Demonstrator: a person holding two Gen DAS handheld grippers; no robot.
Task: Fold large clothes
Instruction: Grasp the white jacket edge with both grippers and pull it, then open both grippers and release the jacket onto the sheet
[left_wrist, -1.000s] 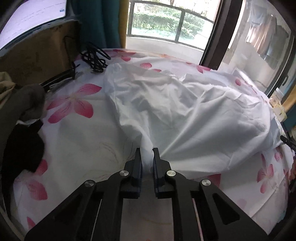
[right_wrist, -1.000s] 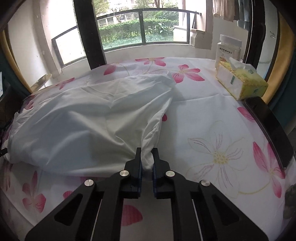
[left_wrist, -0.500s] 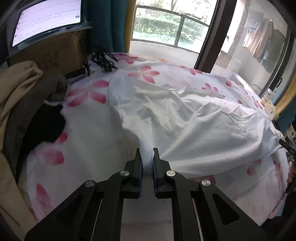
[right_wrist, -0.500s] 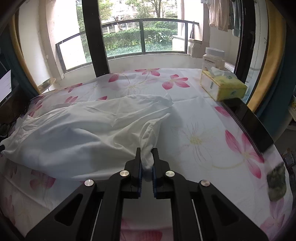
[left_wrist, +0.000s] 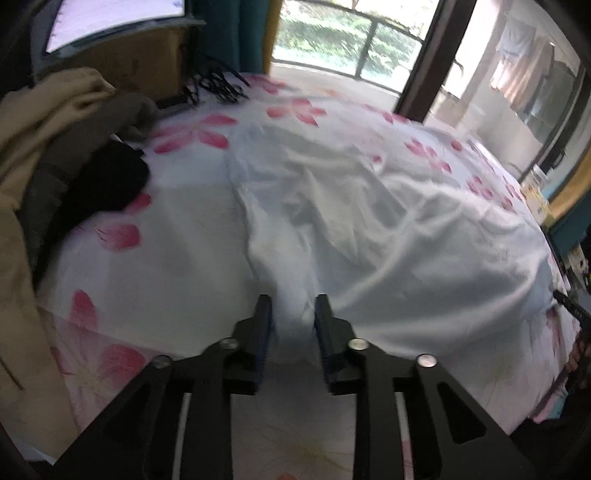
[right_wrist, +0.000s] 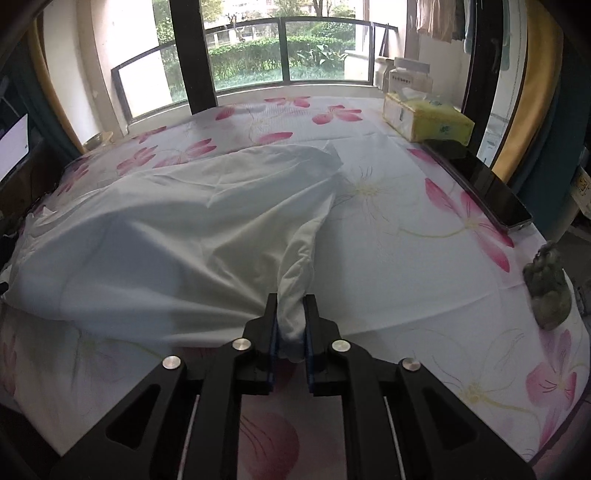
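A large white garment (left_wrist: 369, 221) lies rumpled across a table covered with a white cloth with pink flowers (left_wrist: 166, 266). It also shows in the right wrist view (right_wrist: 177, 236). My left gripper (left_wrist: 291, 306) has its jaws parted, with a bunched corner of the garment lying loose between them. My right gripper (right_wrist: 291, 306) is shut on another bunched corner of the garment, near the table's front edge.
A pile of beige, grey and black clothes (left_wrist: 55, 155) lies at the left, with black cables (left_wrist: 218, 85) and a monitor (left_wrist: 110, 22) behind. A yellow tissue box (right_wrist: 424, 118), a dark phone (right_wrist: 480, 184) and a small grey figure (right_wrist: 546, 288) sit at the right.
Both grippers have pulled back toward the table's front edge, drawing the garment with them. My left gripper's jaws have opened around the corner they pinched. The right stays shut.
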